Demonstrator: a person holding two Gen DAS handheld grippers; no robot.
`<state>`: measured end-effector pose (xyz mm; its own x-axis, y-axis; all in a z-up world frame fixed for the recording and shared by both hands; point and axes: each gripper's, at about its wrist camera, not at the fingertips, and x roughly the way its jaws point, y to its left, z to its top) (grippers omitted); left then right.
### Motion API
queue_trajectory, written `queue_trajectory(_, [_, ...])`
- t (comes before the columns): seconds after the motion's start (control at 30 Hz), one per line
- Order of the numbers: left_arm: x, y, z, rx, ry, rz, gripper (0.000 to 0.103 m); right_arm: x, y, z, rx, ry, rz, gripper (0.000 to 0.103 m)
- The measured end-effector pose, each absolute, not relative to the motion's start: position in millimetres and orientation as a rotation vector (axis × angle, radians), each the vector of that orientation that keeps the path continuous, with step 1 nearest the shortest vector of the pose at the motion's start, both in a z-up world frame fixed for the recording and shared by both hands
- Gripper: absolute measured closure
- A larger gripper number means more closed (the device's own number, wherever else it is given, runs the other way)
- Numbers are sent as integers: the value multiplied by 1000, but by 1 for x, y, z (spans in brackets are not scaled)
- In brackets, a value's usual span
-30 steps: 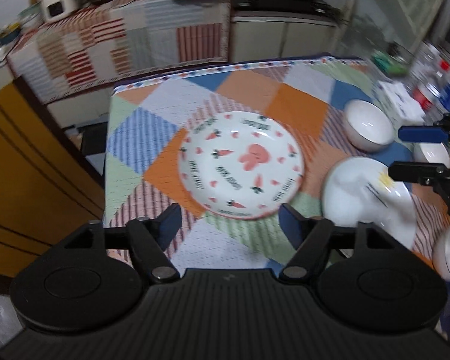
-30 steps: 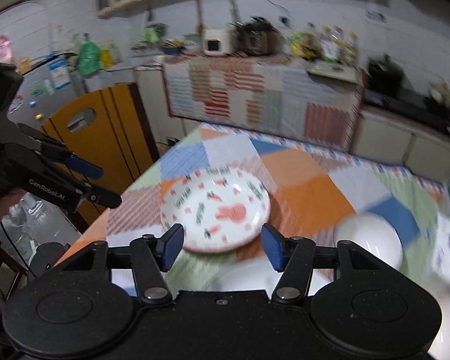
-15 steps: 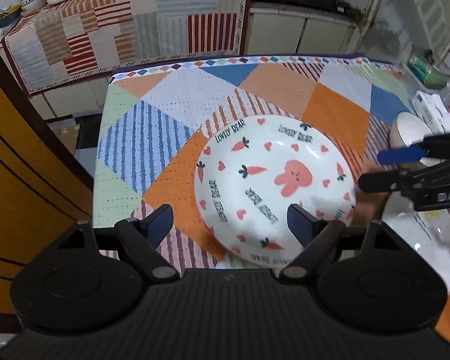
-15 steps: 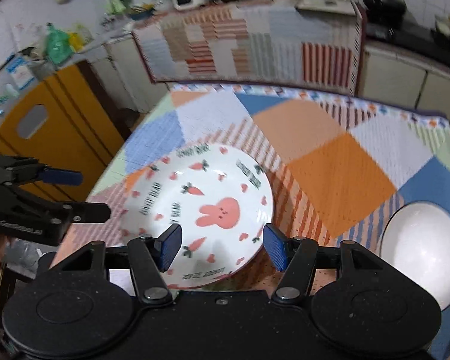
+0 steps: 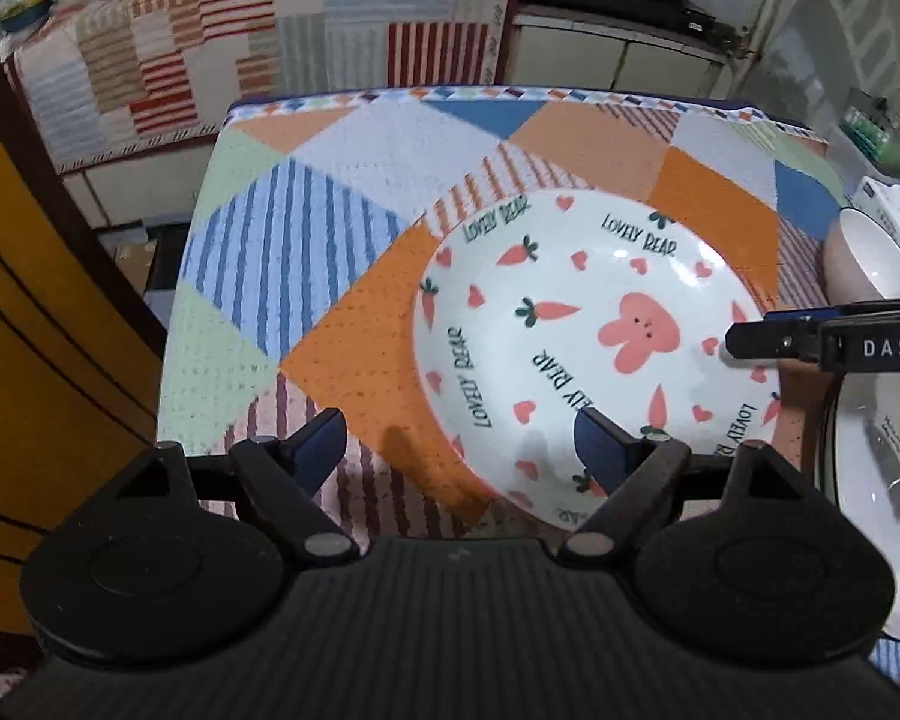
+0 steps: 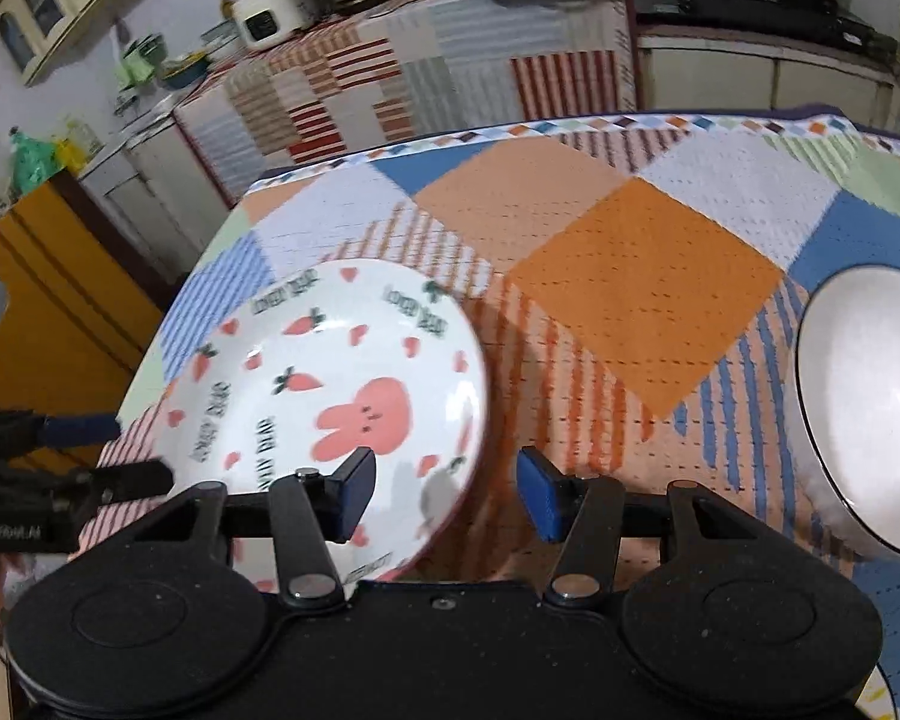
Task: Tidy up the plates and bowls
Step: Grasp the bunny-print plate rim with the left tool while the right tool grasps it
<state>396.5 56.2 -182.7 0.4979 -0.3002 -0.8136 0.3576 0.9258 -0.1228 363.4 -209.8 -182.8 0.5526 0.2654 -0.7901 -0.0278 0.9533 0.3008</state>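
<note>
Currently, a white plate printed with a pink rabbit, carrots and hearts point(image 5: 594, 354) is lying flat on the table point(image 5: 342, 192), which is covered by a patchwork cloth of orange, blue and striped squares. Two hand-held grippers are closing in on it from opposite sides. The left hand-held gripper point(image 5: 459, 450) is hanging over the plate's near left rim with its blue-padded jaws spread apart, one finger over the cloth and one over the plate; it is gripping nothing. The right hand-held gripper point(image 6: 447, 489) is also standing with its jaws apart, straddling the plate's right rim, one finger above the plate's inside and the other above the cloth, not yet clamped.

To the right, a plain white bowl point(image 6: 864, 408) is sitting by itself on the cloth, well apart from the rabbit plate. Another white plate with a dark rim line point(image 5: 876, 492) is lying just beside the rabbit plate, partly out of view.

Judging from this, the organizing is looking barely begun: the dishes are lying singly, none visibly stacked, and picking up this plate appears to be the step in hand.
</note>
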Motion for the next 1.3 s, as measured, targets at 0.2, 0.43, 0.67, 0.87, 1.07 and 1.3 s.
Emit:
queue_trajectory(0.2, [404, 69, -203, -87, 997, -391, 24, 373, -218, -195, 287, 952, 173, 68])
queue_trajectory(0.43, [409, 72, -213, -160, 1017, -395, 60, 382, -218, -198, 301, 957, 220, 87])
queue_trajectory(0.67, [410, 64, -213, -173, 1025, -376, 84, 391, -221, -202, 351, 1004, 237, 86])
queue_trajectory(0.87, [403, 70, -191, -152, 1018, -394, 83, 381, -225, -185, 389, 1011, 291, 90])
queue_trajectory(1.07, [371, 59, -158, -53, 972, -466, 76, 355, -230, -155, 373, 984, 318, 89])
queue_trajectory(1.3, [324, 45, -118, -56, 956, -546, 76, 305, -244, -102, 293, 935, 325, 89])
